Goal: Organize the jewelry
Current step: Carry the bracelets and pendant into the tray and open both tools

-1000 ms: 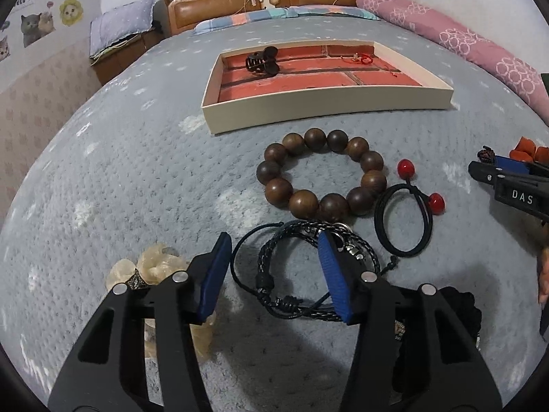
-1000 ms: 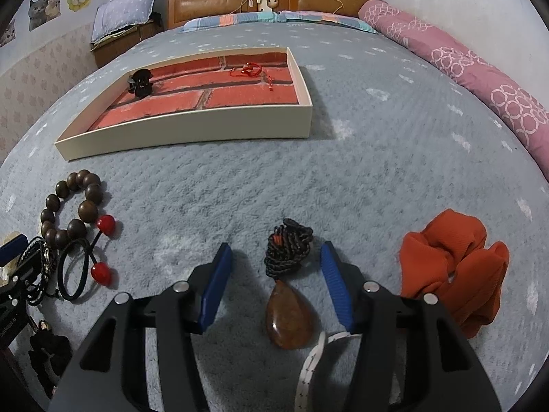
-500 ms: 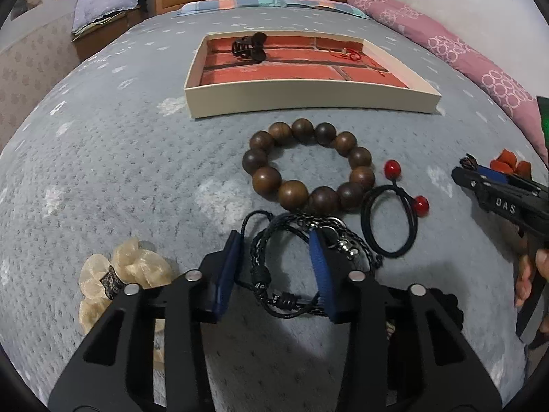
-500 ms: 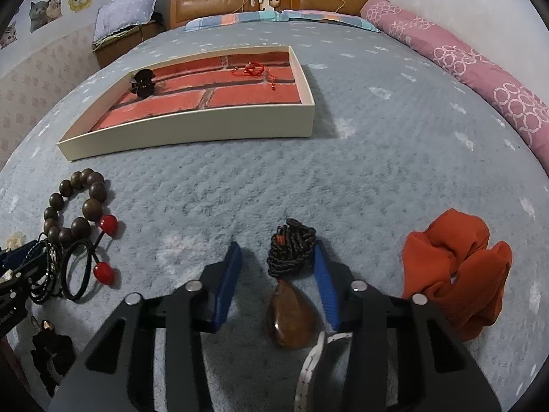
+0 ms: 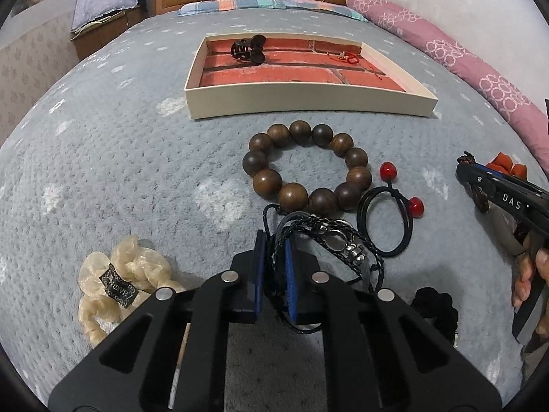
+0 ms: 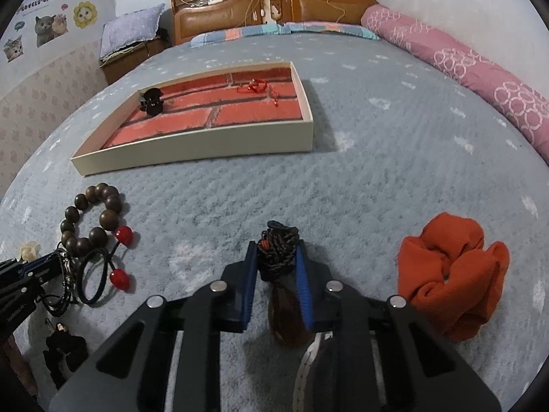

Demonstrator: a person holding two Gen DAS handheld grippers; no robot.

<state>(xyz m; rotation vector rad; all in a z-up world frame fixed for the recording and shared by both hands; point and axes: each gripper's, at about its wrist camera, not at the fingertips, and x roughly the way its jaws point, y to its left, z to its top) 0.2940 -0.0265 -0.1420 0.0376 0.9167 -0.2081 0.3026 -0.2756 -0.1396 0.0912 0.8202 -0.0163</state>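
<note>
My left gripper (image 5: 274,257) is shut on the black braided cord bracelet (image 5: 329,240), which lies on the grey bed cover. Beyond it lie a brown wooden bead bracelet (image 5: 305,164) and a black hair tie with red beads (image 5: 387,219). My right gripper (image 6: 276,261) is shut on the dark cord bundle (image 6: 278,247) of an amber pendant necklace (image 6: 284,322). The cream tray (image 5: 308,106) with a brick-pattern floor holds a dark hair claw (image 5: 247,49) and a red string bracelet (image 5: 346,56). The tray also shows in the right wrist view (image 6: 192,151).
A cream scrunchie (image 5: 116,285) lies left of my left gripper and a black scrunchie (image 5: 435,309) to its right. An orange scrunchie (image 6: 453,271) lies right of my right gripper. A pink bolster (image 6: 463,68) runs along the right edge. The headboard (image 6: 274,10) stands far behind.
Both grippers went from open to shut. The left closed on the braided cord bracelet and the right closed on the pendant necklace's cord.
</note>
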